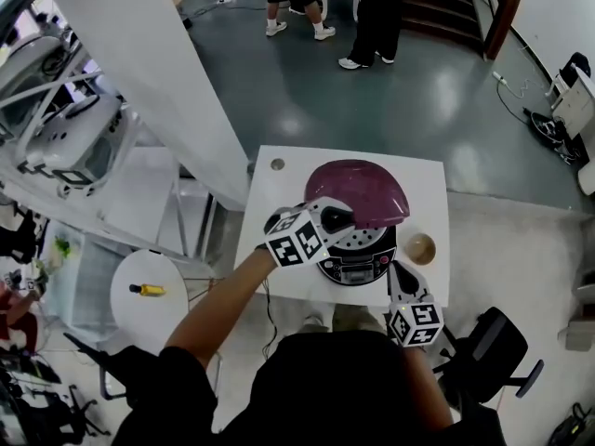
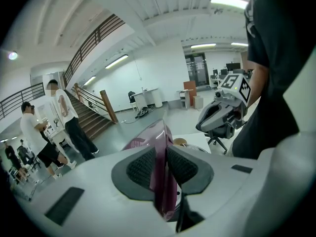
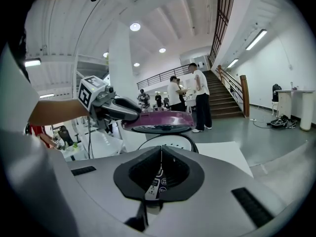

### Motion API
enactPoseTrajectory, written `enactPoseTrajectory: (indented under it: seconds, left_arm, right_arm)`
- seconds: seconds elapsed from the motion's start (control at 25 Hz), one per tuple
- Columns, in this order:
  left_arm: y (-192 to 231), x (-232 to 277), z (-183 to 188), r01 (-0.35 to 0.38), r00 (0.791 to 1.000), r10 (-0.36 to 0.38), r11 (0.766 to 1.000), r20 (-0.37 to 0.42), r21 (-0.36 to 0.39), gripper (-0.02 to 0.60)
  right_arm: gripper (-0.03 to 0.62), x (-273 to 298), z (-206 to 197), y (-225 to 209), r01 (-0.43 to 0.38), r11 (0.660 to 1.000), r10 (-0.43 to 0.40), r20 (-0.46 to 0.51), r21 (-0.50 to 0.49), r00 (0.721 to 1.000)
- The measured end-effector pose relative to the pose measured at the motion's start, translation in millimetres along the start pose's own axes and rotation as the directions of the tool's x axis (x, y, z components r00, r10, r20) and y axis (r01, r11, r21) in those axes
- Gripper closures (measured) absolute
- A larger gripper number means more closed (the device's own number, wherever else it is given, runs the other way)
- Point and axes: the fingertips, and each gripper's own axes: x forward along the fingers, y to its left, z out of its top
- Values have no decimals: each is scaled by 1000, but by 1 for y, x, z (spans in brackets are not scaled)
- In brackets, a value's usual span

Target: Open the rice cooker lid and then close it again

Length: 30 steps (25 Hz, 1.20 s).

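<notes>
Nearest the person, the right gripper (image 3: 160,172) has its jaws pressed together on nothing and is aimed at the control panel (image 1: 355,270) of the rice cooker (image 1: 369,249) on the white table (image 1: 279,193). Above it, the left gripper (image 2: 160,158) pinches the front edge of the maroon lid (image 1: 358,191), which stands partly raised, so the task looks about midway, with shutting yet to come. The pot's inside is hidden under the lid, and whether anything is in the small tan bowl (image 1: 419,248) just beside the cooker I cannot tell.
</notes>
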Motion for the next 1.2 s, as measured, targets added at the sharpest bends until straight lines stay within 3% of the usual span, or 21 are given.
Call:
enactPoseTrajectory:
  seconds: [1.2]
  left_arm:
    - [-46, 23, -37, 63, 996, -65, 998, -64, -26, 509]
  right_arm:
    - [594, 0, -15, 2, 17, 1000, -16, -35, 6, 999]
